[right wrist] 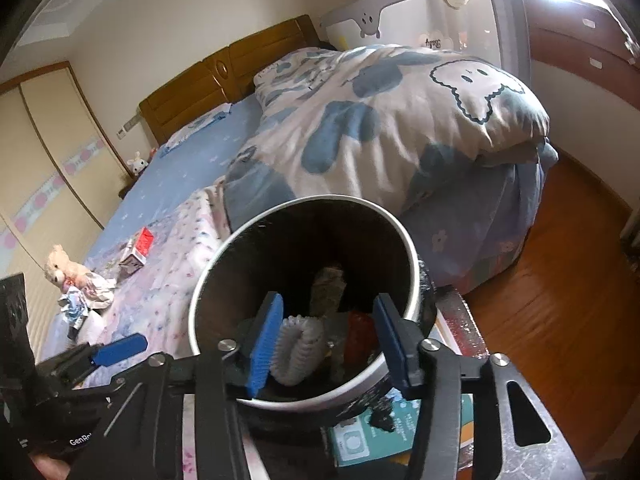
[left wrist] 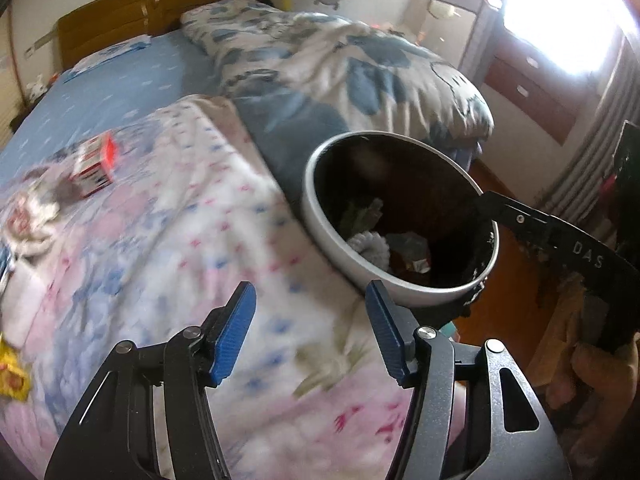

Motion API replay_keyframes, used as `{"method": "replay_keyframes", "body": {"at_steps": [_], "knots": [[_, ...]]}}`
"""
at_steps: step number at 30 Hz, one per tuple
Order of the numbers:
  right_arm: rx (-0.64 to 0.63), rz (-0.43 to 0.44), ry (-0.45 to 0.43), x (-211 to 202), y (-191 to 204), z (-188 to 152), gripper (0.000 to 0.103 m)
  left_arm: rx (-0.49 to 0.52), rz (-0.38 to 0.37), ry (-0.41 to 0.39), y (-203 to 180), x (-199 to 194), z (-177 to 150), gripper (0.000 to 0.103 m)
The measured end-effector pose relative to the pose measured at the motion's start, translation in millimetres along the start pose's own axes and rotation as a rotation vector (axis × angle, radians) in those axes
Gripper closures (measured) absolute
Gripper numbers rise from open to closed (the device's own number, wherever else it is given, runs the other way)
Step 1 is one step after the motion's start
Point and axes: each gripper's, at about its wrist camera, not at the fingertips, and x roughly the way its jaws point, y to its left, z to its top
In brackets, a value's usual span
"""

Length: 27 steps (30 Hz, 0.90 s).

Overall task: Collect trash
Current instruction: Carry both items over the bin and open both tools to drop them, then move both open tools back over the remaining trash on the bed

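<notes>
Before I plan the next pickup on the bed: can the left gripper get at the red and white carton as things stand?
Probably yes. The left gripper is open and empty above the quilt, and the red and white carton lies exposed on the quilt ahead to its left, nothing between them. It is not there yet.

One trash bin, one red-and-white carton, two quilts, one teddy bear, one yellow wrapper

"DAS" stands on the right gripper arm, "GenRo" on the left gripper body, mirrored "Baby" on the far rail.
</notes>
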Motion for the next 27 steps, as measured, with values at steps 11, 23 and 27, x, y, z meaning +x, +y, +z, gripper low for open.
{"method": "replay_keyframes", "body": {"at_steps": [11,23,27], "knots": [[-0.036,0.121,-0.005,-0.9,60.1,-28.3,0.029,-0.147,0.086,-0.051,74.7,-48.4,-44.0,0.043],[-0.151,0.234,0.079,21.7,140.5,-62.8,0.028,-0.306,0.182,-0.071,151.0,-84.9,-91.9,0.042],[-0.171,0.261,0.099,27.6,159.6,-69.4,0.028,-0.352,0.215,-0.080,172.5,-95.6,-105.5,0.042]]}}
